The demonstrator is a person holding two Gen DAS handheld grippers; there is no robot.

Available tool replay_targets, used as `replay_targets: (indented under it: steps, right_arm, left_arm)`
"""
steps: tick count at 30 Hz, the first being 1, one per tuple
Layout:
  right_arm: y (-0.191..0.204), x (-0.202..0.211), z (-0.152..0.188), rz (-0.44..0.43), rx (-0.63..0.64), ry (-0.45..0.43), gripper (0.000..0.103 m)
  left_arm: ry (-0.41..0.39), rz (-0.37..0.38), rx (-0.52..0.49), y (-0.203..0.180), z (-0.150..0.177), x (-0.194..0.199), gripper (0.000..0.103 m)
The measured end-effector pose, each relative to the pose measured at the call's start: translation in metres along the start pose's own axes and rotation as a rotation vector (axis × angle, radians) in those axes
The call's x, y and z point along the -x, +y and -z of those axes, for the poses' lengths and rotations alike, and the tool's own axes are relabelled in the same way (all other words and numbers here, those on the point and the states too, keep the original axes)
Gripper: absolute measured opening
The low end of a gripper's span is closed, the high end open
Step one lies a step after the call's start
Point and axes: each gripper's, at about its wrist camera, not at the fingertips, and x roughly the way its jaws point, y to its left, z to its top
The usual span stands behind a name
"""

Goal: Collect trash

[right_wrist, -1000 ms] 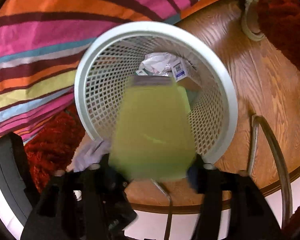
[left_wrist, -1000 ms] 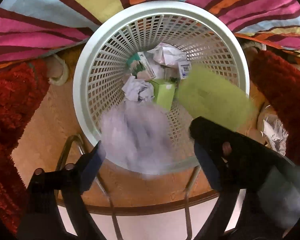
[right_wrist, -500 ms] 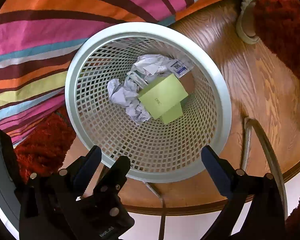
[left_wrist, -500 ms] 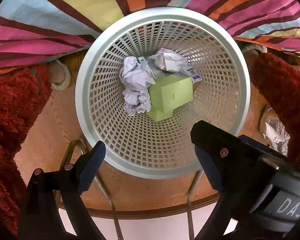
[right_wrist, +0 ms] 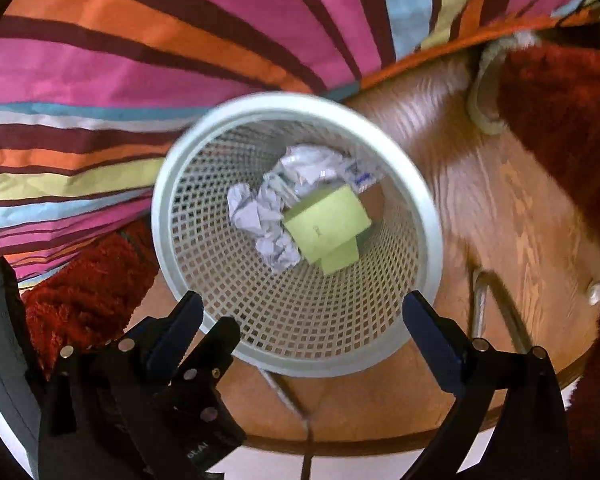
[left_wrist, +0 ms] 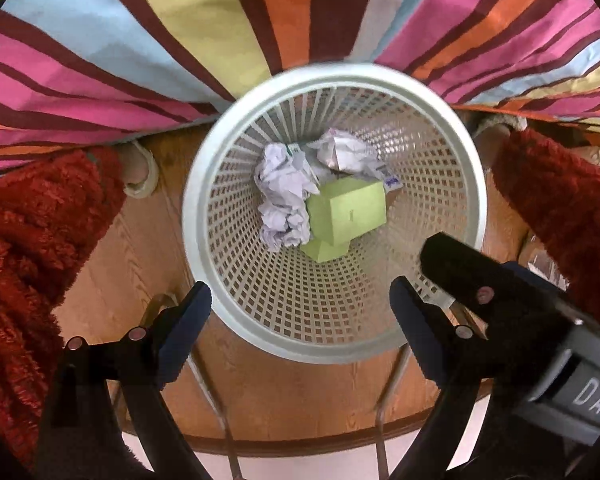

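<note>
A white lattice waste basket point(left_wrist: 204, 240) point(right_wrist: 424, 216) stands on a round wooden stool. Inside it lie a light green box point(left_wrist: 350, 210) point(right_wrist: 326, 226), a crumpled white paper ball point(left_wrist: 284, 192) point(right_wrist: 260, 216) and more crumpled wrappers point(left_wrist: 348, 152) point(right_wrist: 312, 168). My left gripper point(left_wrist: 300, 320) hangs open above the basket's near rim, nothing between its fingers. My right gripper point(right_wrist: 300, 320) is open too, above the same rim and empty. In the left wrist view the right gripper's black finger point(left_wrist: 476, 284) shows at the right.
A striped, multicoloured cloth point(left_wrist: 180, 40) point(right_wrist: 180, 60) lies behind the basket. Red shaggy fabric point(left_wrist: 28, 240) point(right_wrist: 560, 120) flanks the stool on both sides. The stool's wooden top point(left_wrist: 300, 400) ends in a curved front edge with metal leg bars below.
The green box and the paper ball fell from the grippers into the basket and came to rest. Both grippers have risen, so the basket looks smaller.
</note>
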Motion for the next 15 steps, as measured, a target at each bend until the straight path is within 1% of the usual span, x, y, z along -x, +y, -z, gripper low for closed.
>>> replay_targets:
  steps: [5,7,9,10,11,15]
  right_arm:
    - [0.010,0.028,0.004,0.016,0.067,-0.128,0.096]
    - [0.016,0.045,0.008,0.018,0.103,-0.201,0.096]
    - [0.021,0.064,0.013,0.018,0.134,-0.279,0.096]
    - [0.022,0.070,0.014,0.016,0.142,-0.299,0.096]
    - [0.024,0.084,0.018,0.011,0.161,-0.351,0.096]
    - [0.029,0.118,0.030,0.019,0.204,-0.486,0.096]
  left_arm:
    - [-0.099,-0.005,-0.003,0.003,0.003,0.024,0.088]
    - [-0.152,-0.012,-0.014,0.002,0.006,0.038,0.088]
    - [-0.216,-0.021,-0.030,0.000,0.009,0.055,0.088]
    - [-0.248,-0.025,-0.036,-0.001,0.012,0.062,0.088]
    - [-0.283,-0.032,-0.044,-0.001,0.014,0.071,0.088]
    - [-0.437,-0.065,-0.062,0.001,0.027,0.112,0.088]
